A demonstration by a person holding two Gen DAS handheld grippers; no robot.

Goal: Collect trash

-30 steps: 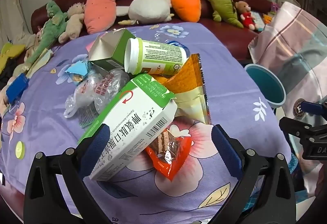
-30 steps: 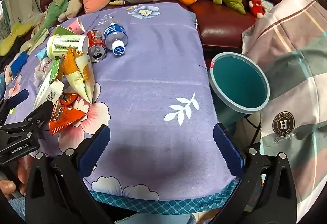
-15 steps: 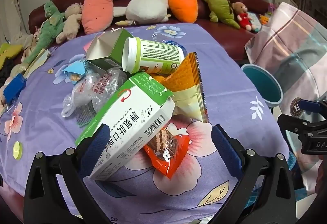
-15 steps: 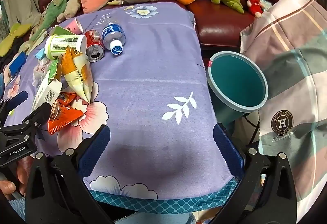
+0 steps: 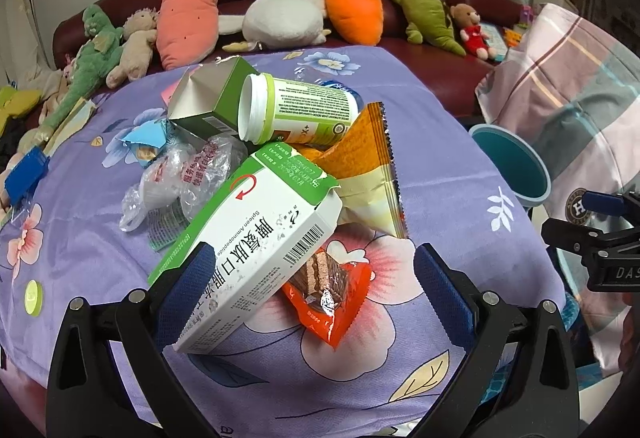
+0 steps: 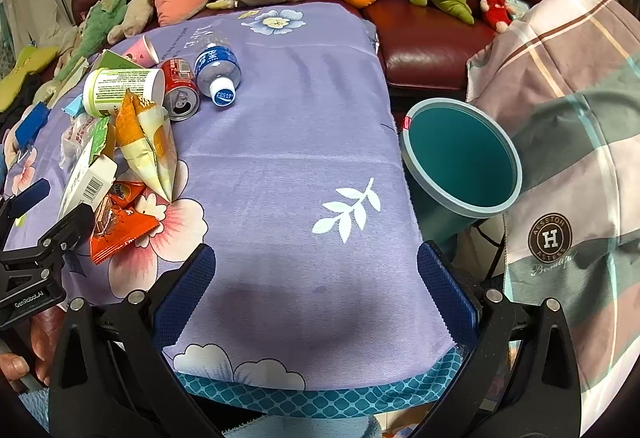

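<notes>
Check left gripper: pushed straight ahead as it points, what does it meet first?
Probably the white-and-green carton, already reaching in beside the left gripper left finger, with the orange snack wrapper under it. Depth unclear.

A lilac cloth point(image 6: 288, 142) printed with pink flowers and white leaves covers the surface. Ahead of the left gripper point(image 5: 310, 286) lie a green-and-white carton point(image 5: 256, 238), an orange wrapper point(image 5: 332, 298) and an orange-yellow packet point(image 5: 364, 166). The bin point(image 6: 460, 162) is teal.

A bench point(image 6: 304, 142) under a purple floral cloth carries a trash heap around a white-and-green carton point(image 5: 256, 234), with a red can point(image 6: 180, 88) and a bottle point(image 6: 218, 68) just beyond.
</notes>
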